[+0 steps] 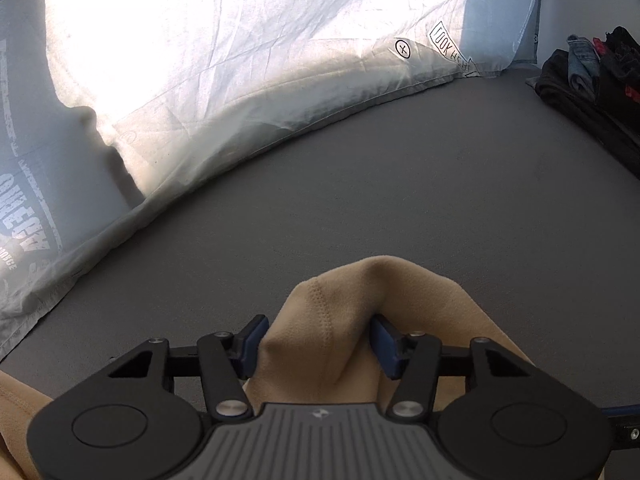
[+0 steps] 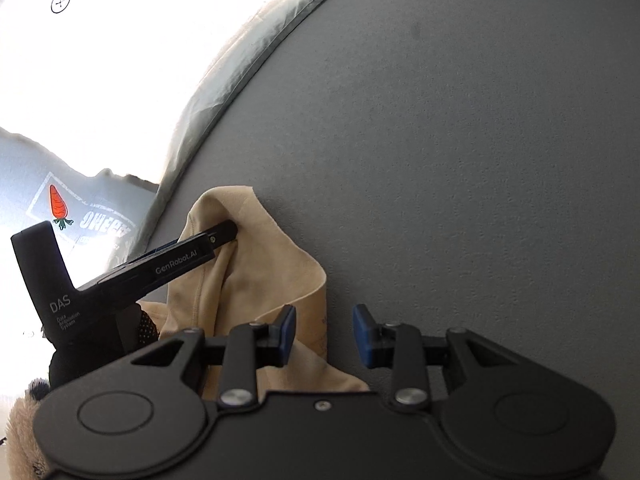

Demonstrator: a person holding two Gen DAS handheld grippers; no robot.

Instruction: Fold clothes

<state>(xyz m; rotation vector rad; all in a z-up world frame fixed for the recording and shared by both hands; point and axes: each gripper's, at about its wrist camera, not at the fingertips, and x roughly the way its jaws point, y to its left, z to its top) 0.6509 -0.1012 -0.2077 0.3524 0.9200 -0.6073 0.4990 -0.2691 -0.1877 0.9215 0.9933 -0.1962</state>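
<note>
A grey desk fills the view. A pale printed sheet lies along its far edge, sunlit, with a carrot print. Dark bundled items sit far right.

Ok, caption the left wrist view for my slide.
Left gripper pinches tan garment above grey surface.

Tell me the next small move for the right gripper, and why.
Probably ease the right gripper left onto the tan garment's free edge and close. Its jaws stand open with the cloth edge just inside its left pad, while the left gripper already pinches a bunched fold.
</note>
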